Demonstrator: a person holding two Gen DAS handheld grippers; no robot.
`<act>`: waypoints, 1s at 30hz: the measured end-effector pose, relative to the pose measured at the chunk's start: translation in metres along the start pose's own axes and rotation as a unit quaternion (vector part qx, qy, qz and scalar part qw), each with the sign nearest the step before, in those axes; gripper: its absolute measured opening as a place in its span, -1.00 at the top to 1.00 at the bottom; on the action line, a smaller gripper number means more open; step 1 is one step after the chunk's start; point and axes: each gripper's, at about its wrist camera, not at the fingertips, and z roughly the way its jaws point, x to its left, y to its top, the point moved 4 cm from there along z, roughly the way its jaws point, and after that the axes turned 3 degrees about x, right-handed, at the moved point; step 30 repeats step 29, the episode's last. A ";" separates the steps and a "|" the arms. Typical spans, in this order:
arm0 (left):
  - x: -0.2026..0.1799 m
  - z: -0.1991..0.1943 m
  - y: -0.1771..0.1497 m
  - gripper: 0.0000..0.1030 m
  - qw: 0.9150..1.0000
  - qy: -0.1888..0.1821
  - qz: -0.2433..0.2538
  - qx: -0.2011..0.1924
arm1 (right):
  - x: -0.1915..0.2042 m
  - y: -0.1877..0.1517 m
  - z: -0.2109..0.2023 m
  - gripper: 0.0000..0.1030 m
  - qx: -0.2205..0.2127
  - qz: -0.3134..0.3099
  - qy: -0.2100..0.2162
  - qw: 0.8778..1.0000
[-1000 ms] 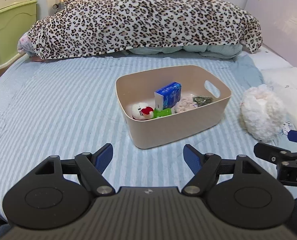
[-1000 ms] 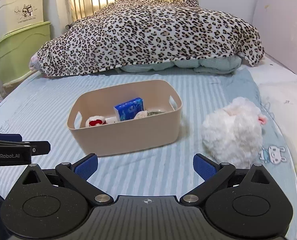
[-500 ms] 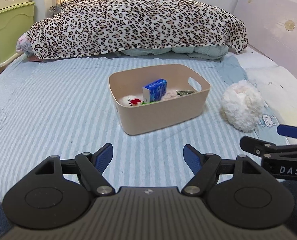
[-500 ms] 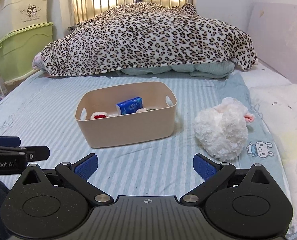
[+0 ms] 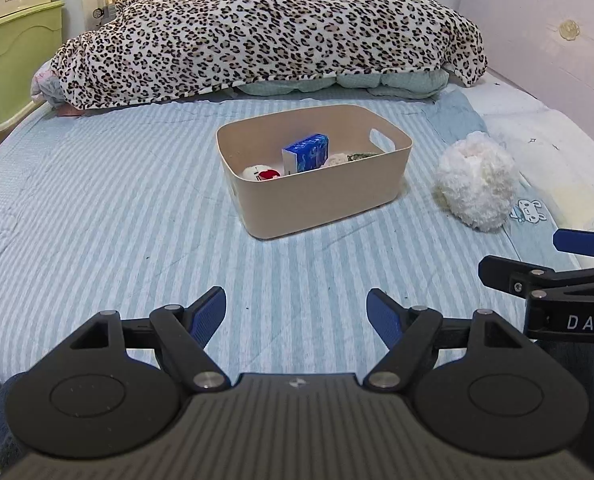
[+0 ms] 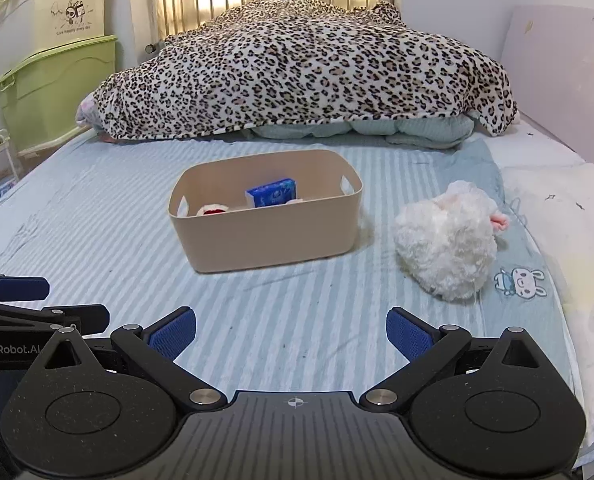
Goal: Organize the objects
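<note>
Jaws wide on left gripper (image 5: pixel 295 307) and right gripper (image 6: pixel 291 330); beige bin (image 6: pixel 273 236) ahead, white plush (image 6: pixel 445 244) just beside, leopard blanket (image 6: pixel 297 72) behind.

The bed (image 6: pixel 97 240) is covered with soft, matt cloth in blue and white stripes. The basket (image 6: pixel 265 236) is made of smooth, matt tan plastic. The plush toy (image 6: pixel 445 248) is made of white, fluffy fur. The blanket (image 6: pixel 305 68) is seen as soft cloth with leopard spots. The small box (image 5: pixel 305 154) looks like shiny blue paper. The tongs are made of matt black plastic with blue pads (image 5: pixel 209 314).
</note>
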 end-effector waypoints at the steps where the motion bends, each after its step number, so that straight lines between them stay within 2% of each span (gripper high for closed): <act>1: 0.000 -0.001 -0.001 -0.52 1.000 0.002 -0.001 0.000 | 0.000 -0.001 -0.001 -1.00 0.001 0.000 0.001 1.000; 24: 0.003 -0.002 0.002 -0.52 1.000 0.001 -0.002 0.013 | -0.014 -0.006 0.008 -1.00 0.014 0.028 0.008 0.999; 28: 0.001 0.000 0.002 -0.65 1.000 -0.010 -0.004 0.013 | -0.013 -0.006 0.012 -1.00 0.017 0.028 0.010 0.999; 30: 0.001 0.000 0.003 -0.65 1.000 -0.010 -0.004 0.012 | -0.014 -0.006 0.013 -1.00 0.018 0.028 0.011 0.999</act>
